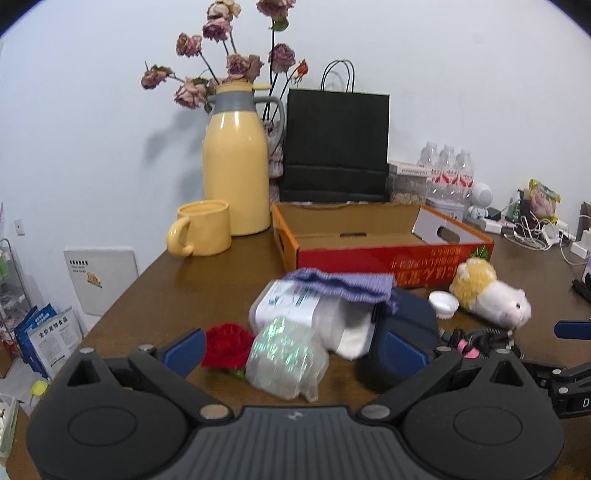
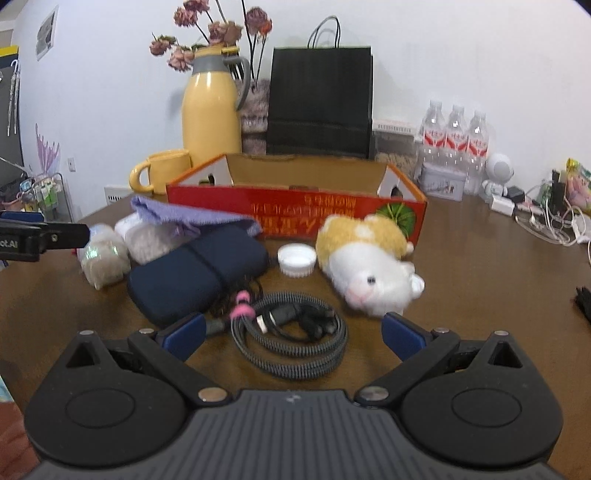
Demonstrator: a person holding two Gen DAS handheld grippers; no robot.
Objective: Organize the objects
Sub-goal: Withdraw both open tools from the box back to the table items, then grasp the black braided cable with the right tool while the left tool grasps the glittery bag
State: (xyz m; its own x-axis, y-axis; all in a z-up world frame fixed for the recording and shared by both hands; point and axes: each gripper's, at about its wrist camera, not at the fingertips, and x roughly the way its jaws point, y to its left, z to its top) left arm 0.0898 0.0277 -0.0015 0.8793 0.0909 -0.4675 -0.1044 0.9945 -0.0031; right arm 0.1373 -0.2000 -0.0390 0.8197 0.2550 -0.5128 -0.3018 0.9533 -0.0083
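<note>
White wall behind, brown wooden table (image 2: 480, 280) in front of you. Landmark is the red cardboard box (image 2: 295, 206), open top, nothing visible inside it, mid-table.

Behind the box: black paper bag (image 2: 319, 99), yellow thermos jug (image 2: 210, 110) with dried roses (image 2: 218, 29) behind it, yellow mug (image 2: 162, 171) at the box's back left corner. To the box's right: three water bottles (image 2: 456, 140), a small tin (image 2: 441, 182), a white robot figure (image 2: 498, 173), then a tangle of chargers and white cables (image 2: 546, 218).

All the clutter sits in front of the box. Plush hamster (image 2: 365, 262) at the box's front right, head pointing toward you. White bottle cap (image 2: 296, 259) just left of the hamster. Navy pouch (image 2: 195, 273) left of the cap, purple cloth (image 2: 192, 216) draped over the white plastic bottle (image 1: 291, 306) lying on its side beside the pouch. Iridescent plastic bag (image 1: 284, 354) leans against that bottle; red fabric rose (image 1: 226, 345) is touching the bag, furthest left of the box. Coiled braided cable (image 2: 291, 336) with a pink tie lies nearest you, in front of the pouch.

Your left gripper (image 1: 293, 345) is wide open, holding nothing, fingers either side of the iridescent bag and bottle, not touching them. Your right gripper (image 2: 293, 334) is wide open too, empty, straddling the coiled cable; its right finger (image 2: 402, 334) is just below the hamster's head.
</note>
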